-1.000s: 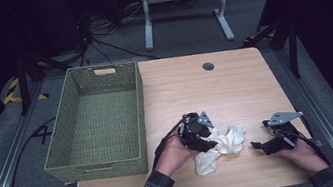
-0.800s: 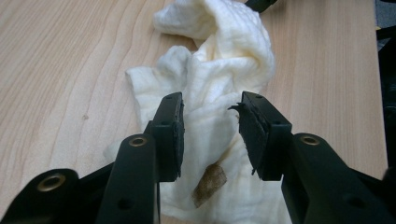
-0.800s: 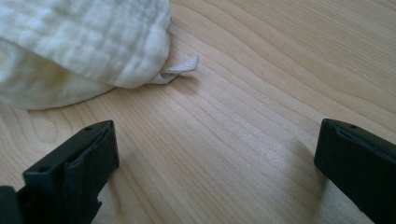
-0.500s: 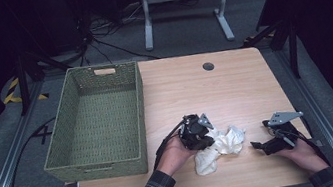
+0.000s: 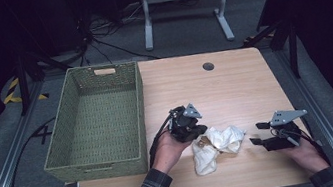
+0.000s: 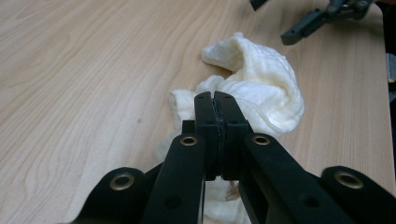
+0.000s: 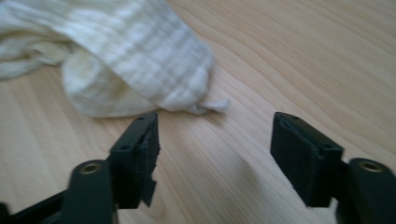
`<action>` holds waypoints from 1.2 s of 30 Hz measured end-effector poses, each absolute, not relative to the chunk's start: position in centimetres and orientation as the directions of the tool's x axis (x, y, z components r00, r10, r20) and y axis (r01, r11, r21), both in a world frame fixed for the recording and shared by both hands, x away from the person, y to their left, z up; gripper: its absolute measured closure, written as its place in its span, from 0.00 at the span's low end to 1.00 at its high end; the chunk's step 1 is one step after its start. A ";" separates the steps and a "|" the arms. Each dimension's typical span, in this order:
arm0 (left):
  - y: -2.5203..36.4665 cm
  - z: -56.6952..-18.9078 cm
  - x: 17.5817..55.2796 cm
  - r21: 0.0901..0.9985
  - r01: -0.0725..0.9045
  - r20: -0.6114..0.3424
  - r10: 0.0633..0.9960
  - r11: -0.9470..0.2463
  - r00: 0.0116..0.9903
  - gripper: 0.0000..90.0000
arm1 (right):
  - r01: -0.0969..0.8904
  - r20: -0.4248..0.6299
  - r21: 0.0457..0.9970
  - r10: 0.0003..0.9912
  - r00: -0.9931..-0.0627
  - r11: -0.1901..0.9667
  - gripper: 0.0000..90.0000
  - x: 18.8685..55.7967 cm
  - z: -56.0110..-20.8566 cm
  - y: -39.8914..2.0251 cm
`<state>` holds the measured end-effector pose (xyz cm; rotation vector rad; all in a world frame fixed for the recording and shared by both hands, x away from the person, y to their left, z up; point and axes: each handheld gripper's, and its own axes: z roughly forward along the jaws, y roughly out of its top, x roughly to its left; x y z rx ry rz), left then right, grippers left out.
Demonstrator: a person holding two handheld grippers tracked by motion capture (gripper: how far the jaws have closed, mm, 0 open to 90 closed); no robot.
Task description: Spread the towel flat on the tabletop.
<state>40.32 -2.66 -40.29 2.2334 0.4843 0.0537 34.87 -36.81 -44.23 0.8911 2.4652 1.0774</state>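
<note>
The cream cloth [image 5: 216, 145] lies crumpled on the wooden table [image 5: 234, 88], near the front edge, between the two grippers and to the right of the woven green basket [image 5: 95, 122]. In the high view the left gripper [image 5: 200, 132] sits at the cloth's left end and the right gripper [image 5: 257, 134] lies just off its right end, both held by hands in plaid sleeves. The left gripper view supplies what the high view cannot resolve: the two black jaws stand pressed together, pad against pad, over the cloth [image 6: 261, 93]; whether a fold is pinched between them cannot be told from this angle. The same view shows the right gripper [image 6: 299, 28] beyond the cloth, near the table's far corner. The right gripper view shows its own jaws spread, having just been closing, with bare wood between them and the cloth's frayed corner [image 7: 210, 105] just ahead of the jaw tips, not touching either pad. The table is light wood-grain laminate with a round cable port [image 5: 208, 66] near its far edge. Beyond the table, the high view shows a dark room with grey carpet, loose cables [image 5: 110, 41] and a grey metal stand [image 5: 182, 0].
</note>
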 end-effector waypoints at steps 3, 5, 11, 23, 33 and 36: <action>-2.2 -40.2 40.5 0.749 0.343 -0.126 0.387 -0.567 0.913 0.99 | 0.409 -0.022 0.740 0.627 -0.779 0.534 0.49 34.7 -44.1 -36.3; -1.9 -40.2 40.7 0.755 0.353 -0.127 0.406 -0.553 0.905 0.99 | 0.404 -0.016 0.725 0.601 -0.799 0.557 0.55 35.0 -44.3 -35.5; -1.5 -40.1 40.9 0.758 0.373 -0.139 0.426 -0.535 0.894 0.99 | 0.398 -0.002 0.717 0.574 -0.819 0.572 0.58 35.8 -44.7 -33.8; -0.8 -40.0 41.2 0.761 0.396 -0.142 0.463 -0.514 0.875 0.99 | 0.397 0.013 0.739 0.577 -0.817 0.545 0.99 36.7 -43.6 -33.9; -0.5 -39.5 41.8 0.771 0.422 -0.143 0.517 -0.476 0.844 0.99 | 0.391 0.032 0.774 0.586 -0.810 0.498 0.99 38.1 -40.8 -34.9; -0.6 -39.5 42.2 0.767 0.435 -0.135 0.544 -0.472 0.828 0.99 | 0.396 0.033 0.772 0.591 -0.806 0.497 0.99 39.1 -40.0 -35.3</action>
